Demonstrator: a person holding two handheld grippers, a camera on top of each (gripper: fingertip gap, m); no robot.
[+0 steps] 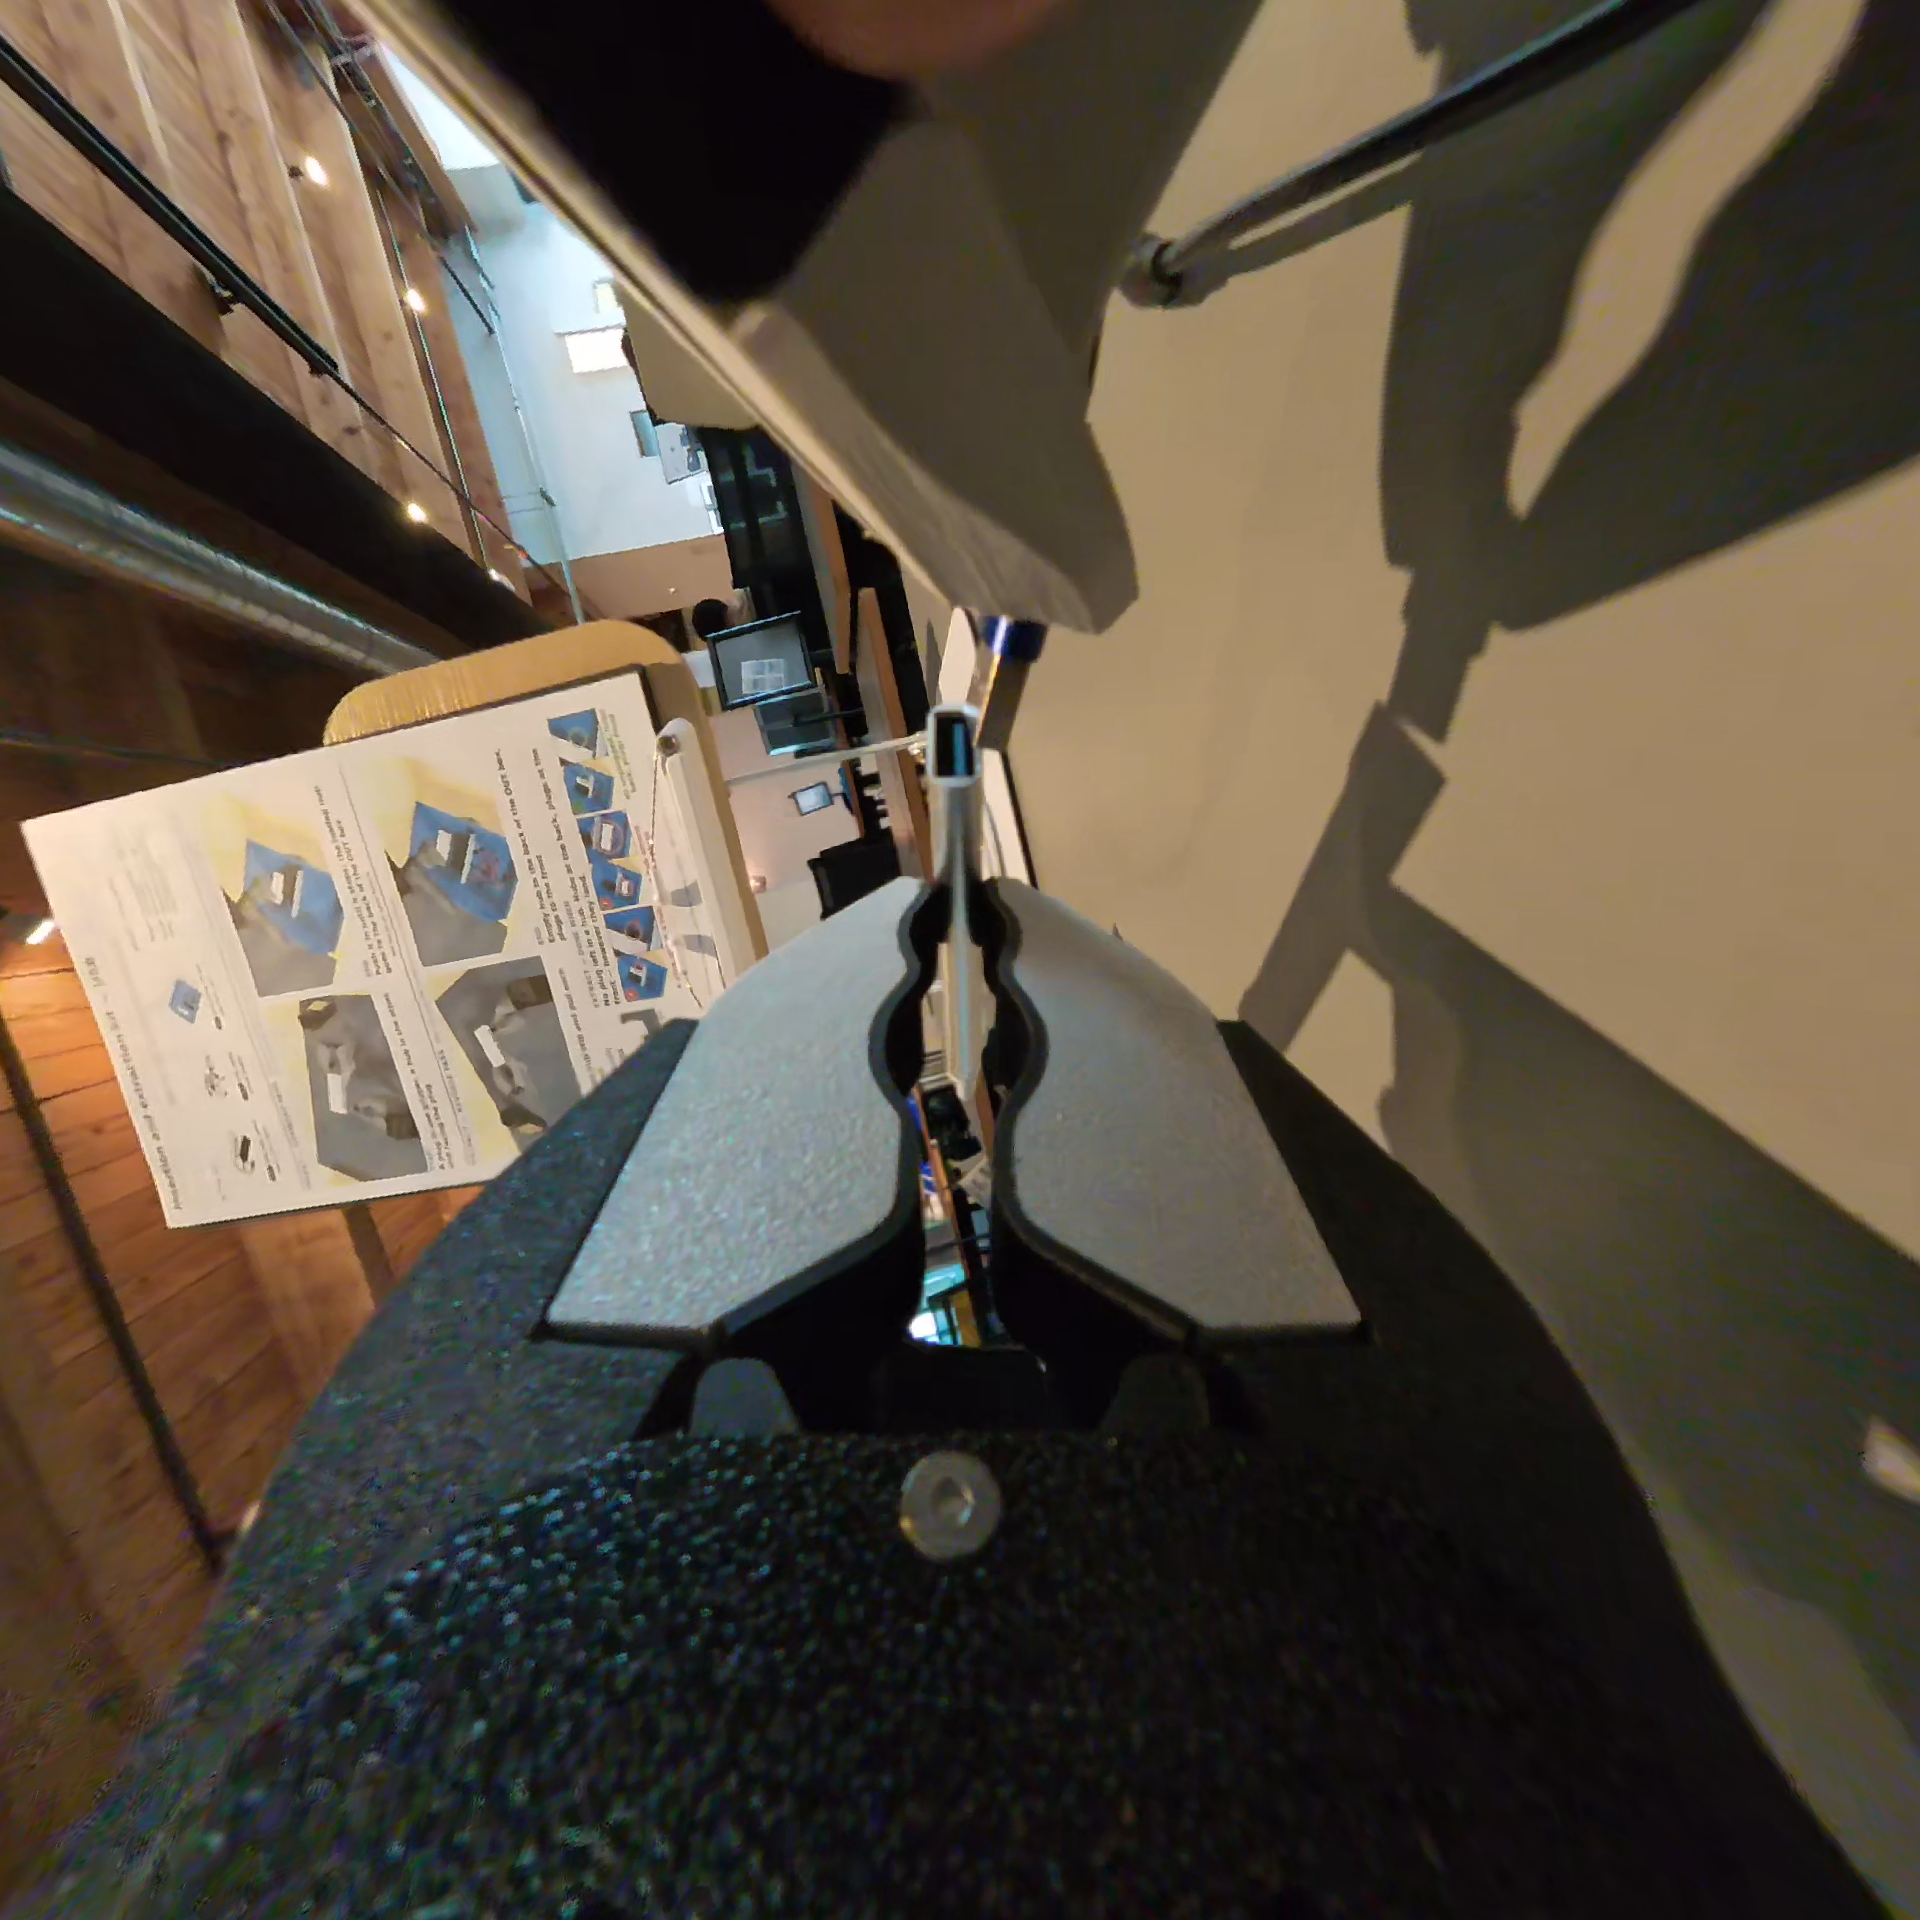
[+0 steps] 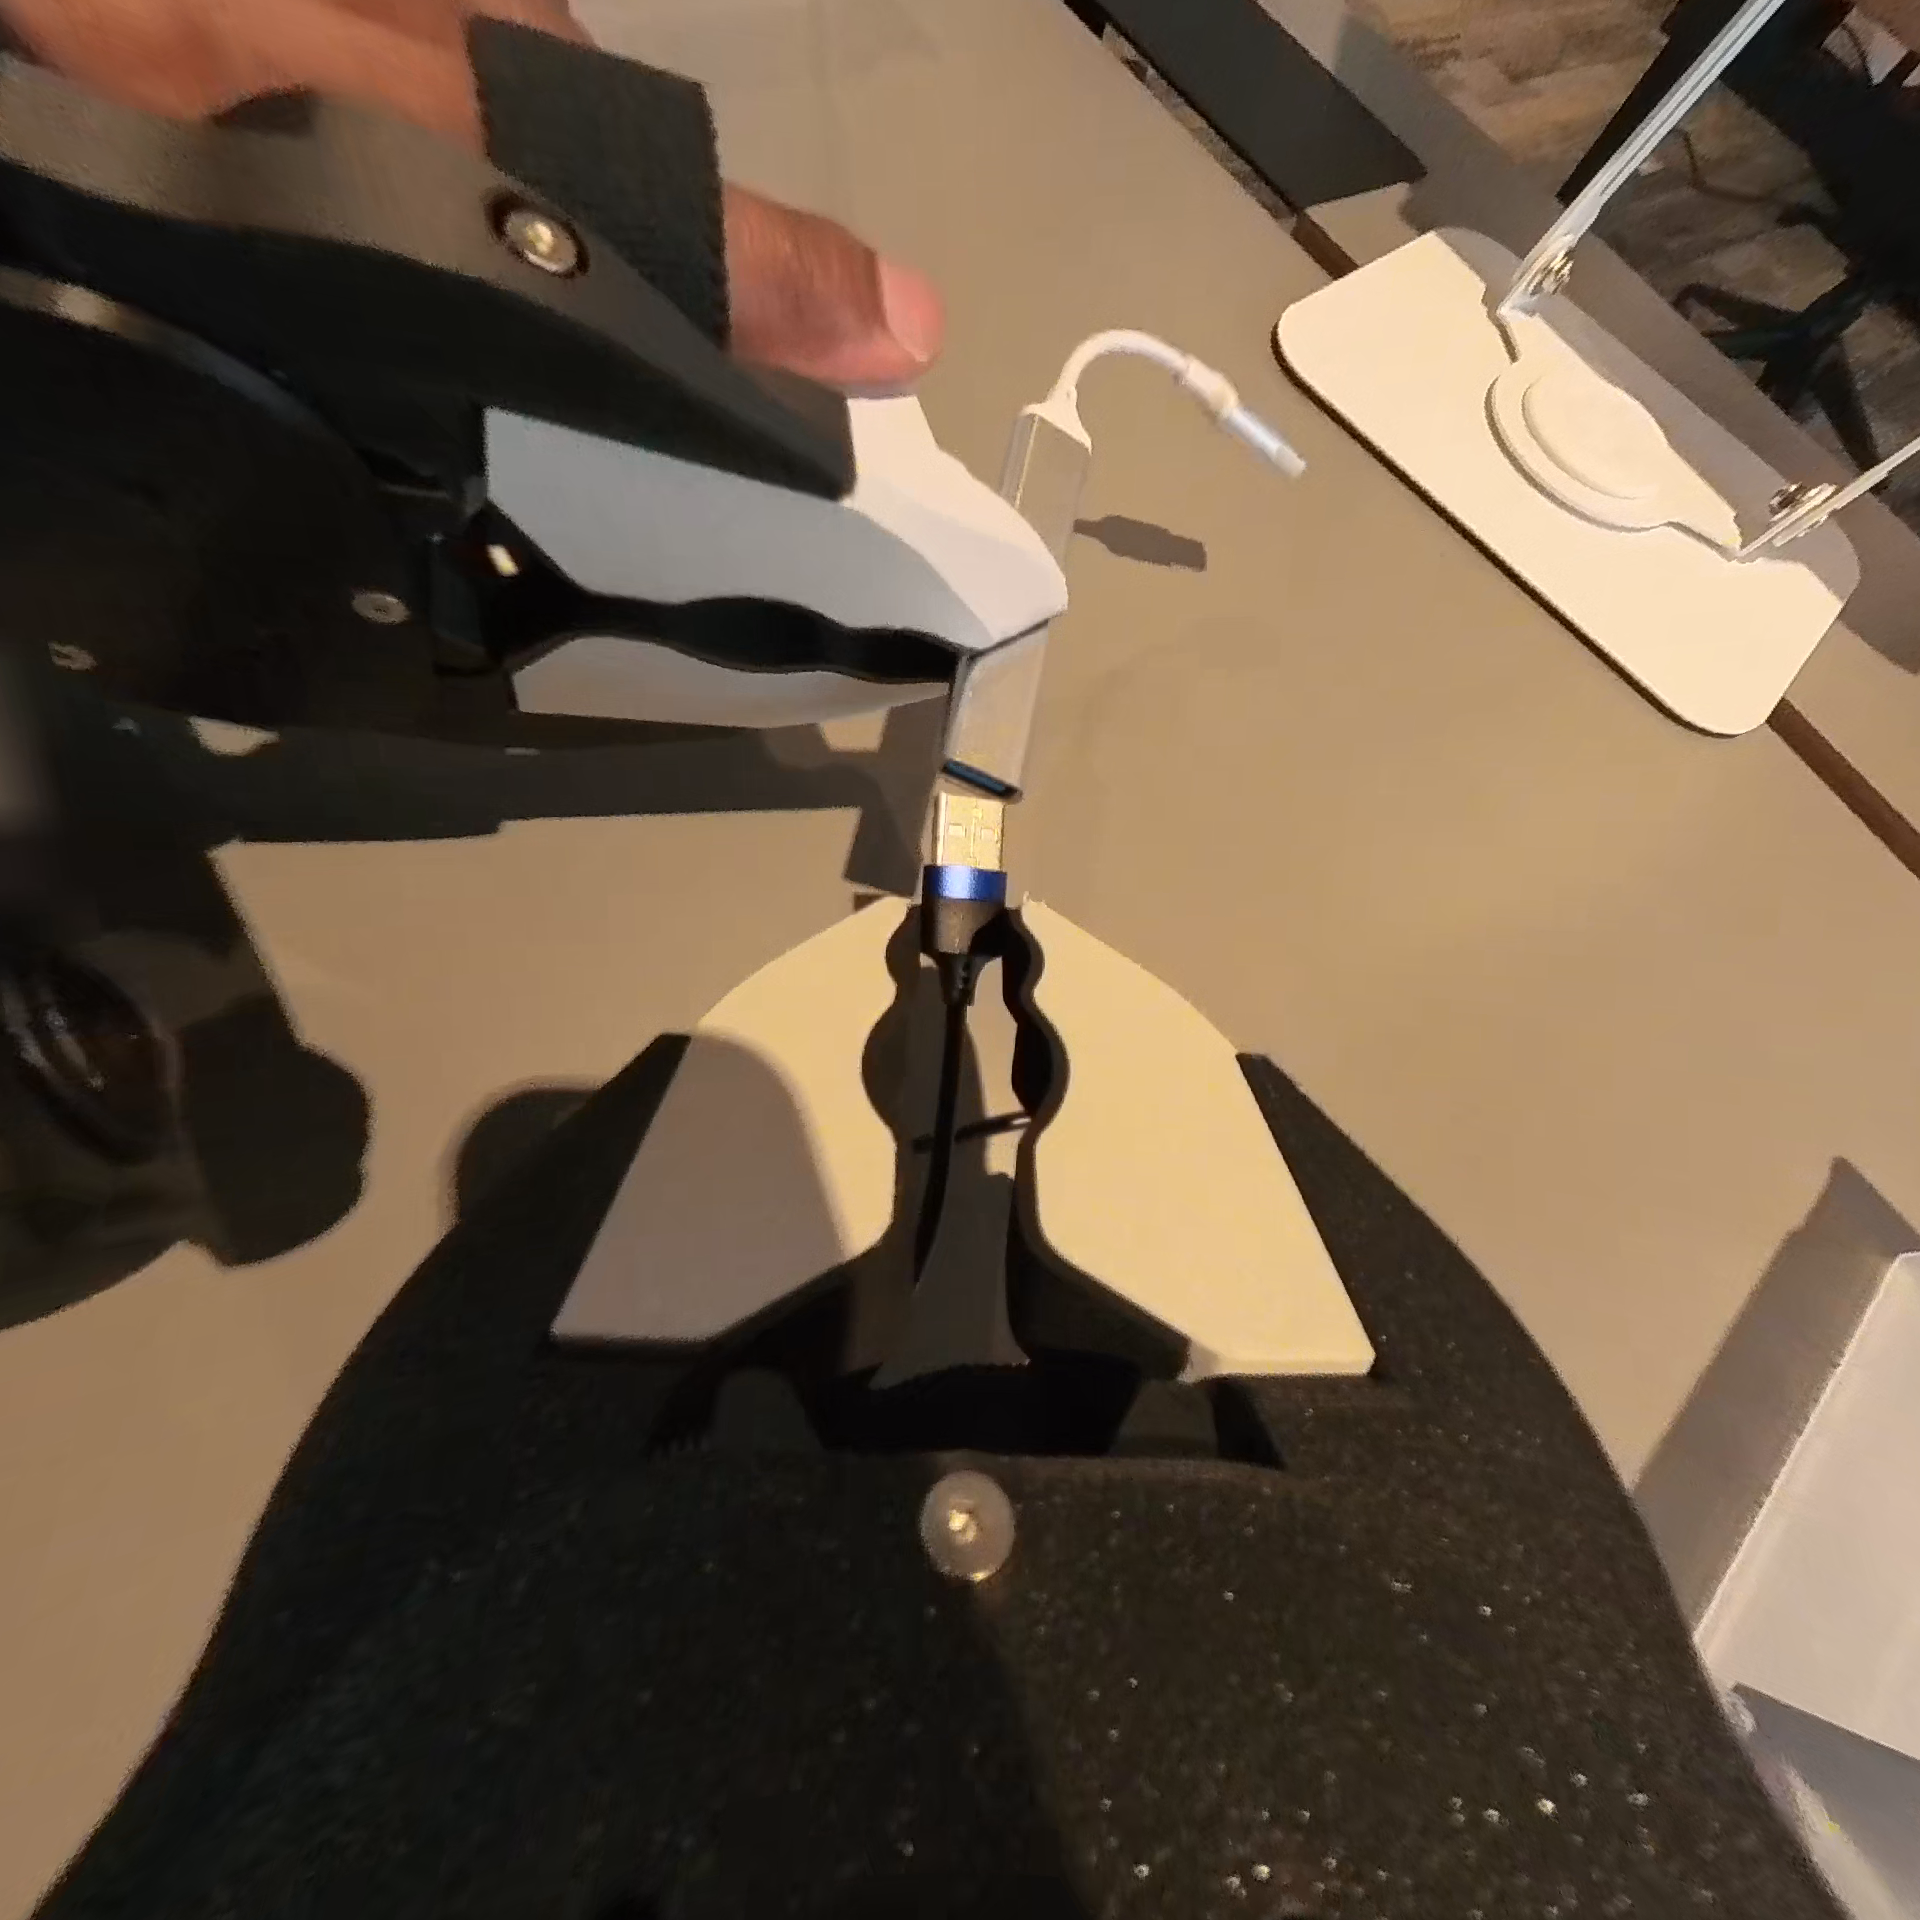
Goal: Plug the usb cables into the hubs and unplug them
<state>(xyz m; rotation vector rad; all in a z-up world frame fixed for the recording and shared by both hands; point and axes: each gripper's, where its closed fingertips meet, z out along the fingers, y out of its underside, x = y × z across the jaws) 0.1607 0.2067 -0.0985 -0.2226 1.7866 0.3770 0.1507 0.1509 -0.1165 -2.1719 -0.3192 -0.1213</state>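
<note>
Textured black speckled housing on left gripper (image 1: 961,914) and right gripper (image 2: 961,914). Two pale grey finger plates (image 1: 758,1132) each, rounded outer edges, wavy black-lined inner edges. One silver socket-head screw (image 1: 948,1507) centred on each body, behind the fingers. From the right wrist view: left unit side-on, black shell, white finger pads (image 2: 790,540), second silver screw (image 2: 535,234) near a black fabric strap (image 2: 603,156) across the person's hand (image 2: 821,291). No sleeve in view.
</note>
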